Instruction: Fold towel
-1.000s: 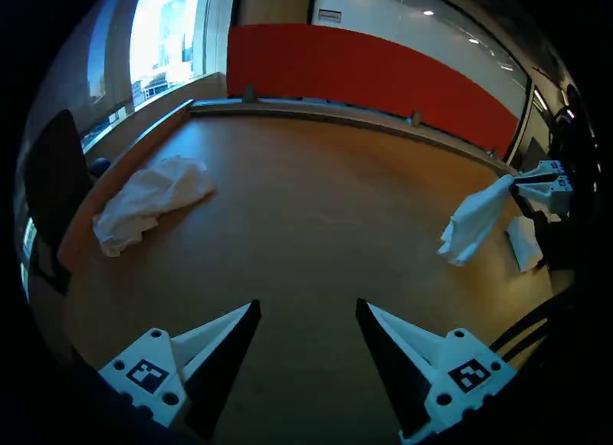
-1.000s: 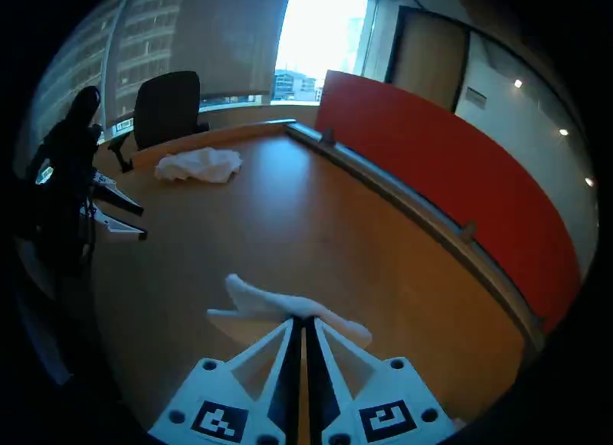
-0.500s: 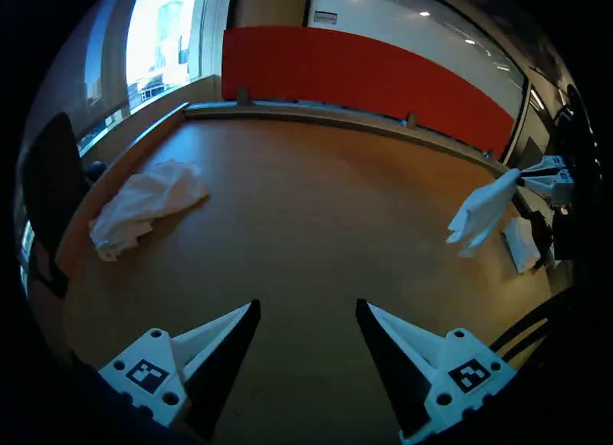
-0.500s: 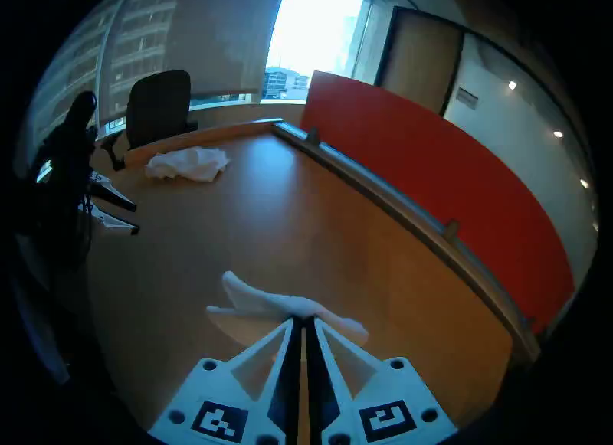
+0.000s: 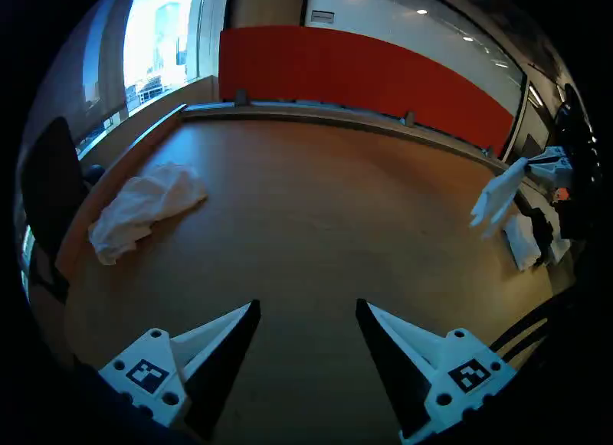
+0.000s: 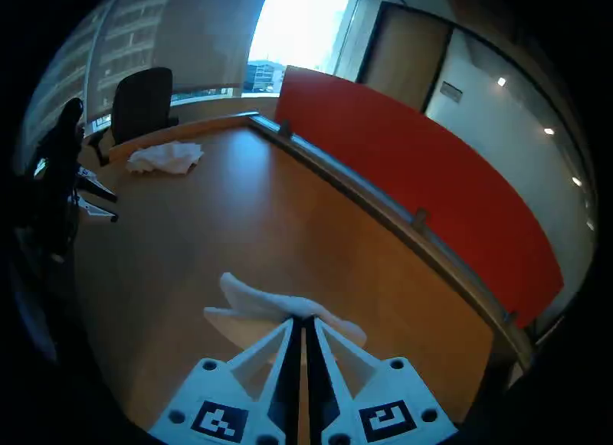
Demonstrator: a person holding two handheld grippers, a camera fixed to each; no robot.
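Where the right gripper view starts, at bottom centre, the right gripper has its fingers pressed almost together on a white towel. The cloth bunches out past the tips in a soft, rumpled band. One corner peaks up toward the left, a flatter flap lies below it, and a shorter lobe runs to the right. Beyond it the wooden surface stretches toward the upper left of the frame.

In the left gripper view, the left gripper sits at the bottom edge with its fingers spread wide over the same wood. Farther off, at the right edge of that frame, the towel hangs from the other gripper as a narrow, limp drape, wider at the lower end. Just below and right of it a flat white cloth lies on the surface. At middle left a crumpled white cloth lies in a loose heap near the edge of the surface, with a dark chair beside it. A red partition closes the far side, and a bright window fills the upper left.
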